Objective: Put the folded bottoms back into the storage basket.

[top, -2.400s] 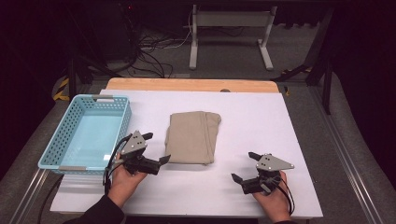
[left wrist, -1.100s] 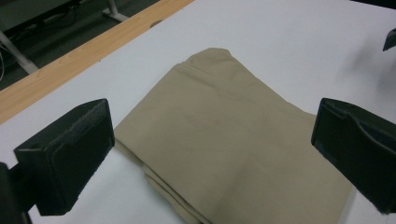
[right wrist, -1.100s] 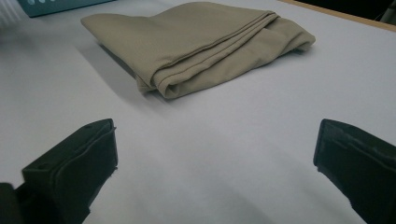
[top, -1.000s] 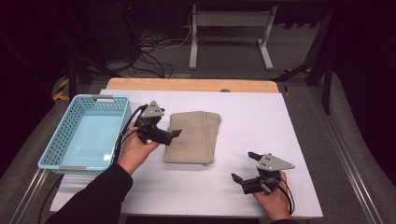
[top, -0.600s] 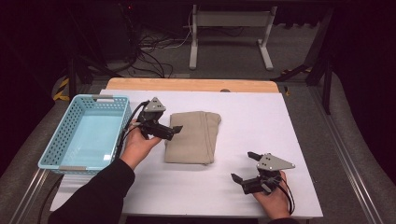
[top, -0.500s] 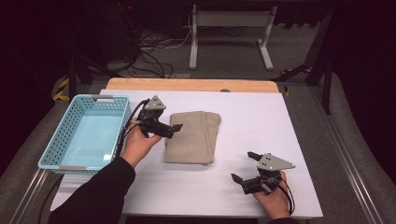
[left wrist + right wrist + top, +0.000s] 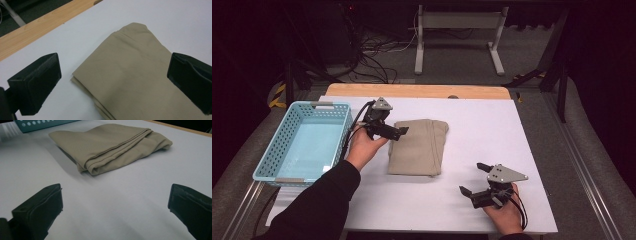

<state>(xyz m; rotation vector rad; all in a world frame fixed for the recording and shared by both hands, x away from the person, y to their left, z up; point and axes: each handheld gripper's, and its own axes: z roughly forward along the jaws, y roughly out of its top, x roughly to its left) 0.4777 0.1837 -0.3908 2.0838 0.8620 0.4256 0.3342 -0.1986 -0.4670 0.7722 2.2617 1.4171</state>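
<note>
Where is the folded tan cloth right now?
In the high view the folded tan cloth lies mid-table on the white tabletop, right of the light-blue plastic basket, its left edge under the open left gripper.

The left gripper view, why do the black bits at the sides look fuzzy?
In the left gripper view the black jaws sit close to the camera, so they blur, while the folded beige cloth stays sharper. The right gripper view blurs its jaws too, and the cloth casts a soft shadow on the white table. The high view is dark beyond the table.
</note>
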